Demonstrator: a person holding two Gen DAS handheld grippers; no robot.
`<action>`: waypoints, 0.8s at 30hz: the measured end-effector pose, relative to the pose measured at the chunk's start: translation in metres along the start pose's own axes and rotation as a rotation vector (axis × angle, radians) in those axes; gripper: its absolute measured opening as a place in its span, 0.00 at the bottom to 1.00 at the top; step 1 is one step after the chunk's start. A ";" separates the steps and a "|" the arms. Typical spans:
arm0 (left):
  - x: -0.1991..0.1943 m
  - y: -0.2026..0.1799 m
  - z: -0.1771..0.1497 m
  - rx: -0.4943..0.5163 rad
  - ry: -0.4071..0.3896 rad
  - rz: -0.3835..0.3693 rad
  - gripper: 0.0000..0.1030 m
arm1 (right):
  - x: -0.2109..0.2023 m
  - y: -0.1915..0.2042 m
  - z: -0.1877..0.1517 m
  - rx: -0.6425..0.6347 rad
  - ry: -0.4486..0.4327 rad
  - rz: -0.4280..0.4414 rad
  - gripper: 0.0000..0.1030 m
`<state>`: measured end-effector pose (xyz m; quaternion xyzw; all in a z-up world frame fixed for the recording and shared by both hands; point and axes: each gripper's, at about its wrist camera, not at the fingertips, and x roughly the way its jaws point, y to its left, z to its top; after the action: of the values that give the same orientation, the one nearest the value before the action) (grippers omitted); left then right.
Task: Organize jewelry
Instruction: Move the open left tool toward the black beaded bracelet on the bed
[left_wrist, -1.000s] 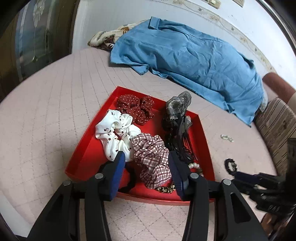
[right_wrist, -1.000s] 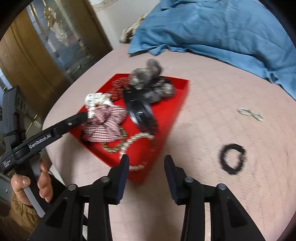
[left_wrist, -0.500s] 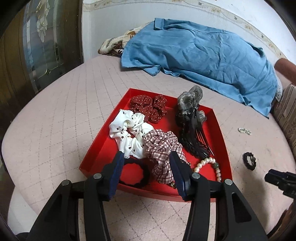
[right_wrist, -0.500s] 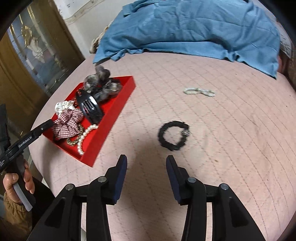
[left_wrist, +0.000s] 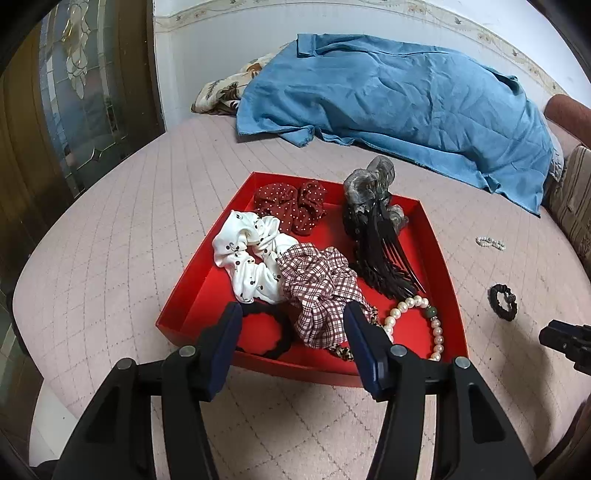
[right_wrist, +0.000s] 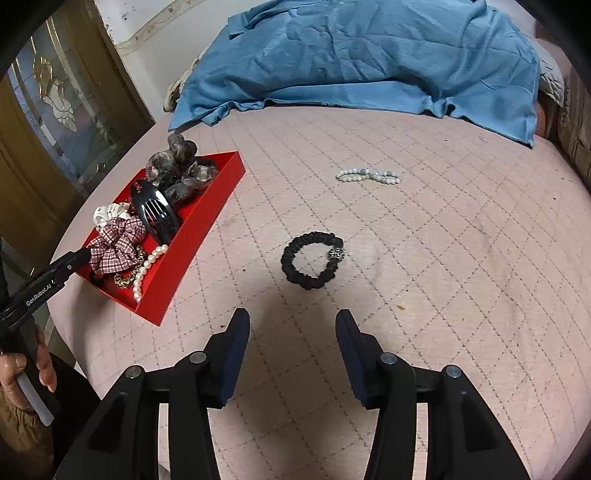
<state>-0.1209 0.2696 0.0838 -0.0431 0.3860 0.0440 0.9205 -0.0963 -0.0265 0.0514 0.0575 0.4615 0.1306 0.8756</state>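
A red tray (left_wrist: 439, 254) (right_wrist: 207, 221) on the pink quilted bed holds several scrunchies, a black hair claw (left_wrist: 384, 254), a pearl bracelet (left_wrist: 417, 314) and a black hair tie (left_wrist: 266, 332). My left gripper (left_wrist: 291, 332) hovers at the tray's near edge, its jaws opening, nothing between them. Out on the quilt lie a black scrunchie with a small charm (right_wrist: 312, 260) (left_wrist: 502, 301) and, farther off, a pale bead bracelet (right_wrist: 369, 175) (left_wrist: 489, 243). My right gripper (right_wrist: 291, 332) is just short of the black scrunchie, its jaws opening and empty.
A blue cloth (right_wrist: 369, 55) covers the far side of the bed, a patterned cloth (left_wrist: 221, 88) beside it. A glass-panelled wooden door (left_wrist: 74, 92) stands at the left. A striped cushion (left_wrist: 572, 199) lies at the right. A hand (right_wrist: 26, 373) holds the left gripper's handle.
My right gripper has swung from over the tray's corner to the right, so the black scrunchie now lies straight ahead. Both grippers' jaws stand a little wider. The left view has tilted slightly.
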 end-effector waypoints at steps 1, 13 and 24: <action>0.000 0.000 0.000 0.001 0.001 -0.001 0.55 | 0.000 -0.001 0.000 0.003 -0.001 -0.003 0.52; 0.003 -0.006 -0.004 0.019 0.021 0.002 0.57 | 0.003 -0.014 -0.003 0.033 0.001 -0.021 0.54; 0.003 -0.015 -0.006 0.031 0.050 -0.002 0.57 | 0.005 -0.031 0.000 0.052 -0.003 -0.033 0.54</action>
<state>-0.1214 0.2539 0.0780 -0.0300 0.4094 0.0360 0.9112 -0.0877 -0.0552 0.0402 0.0727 0.4644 0.1038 0.8765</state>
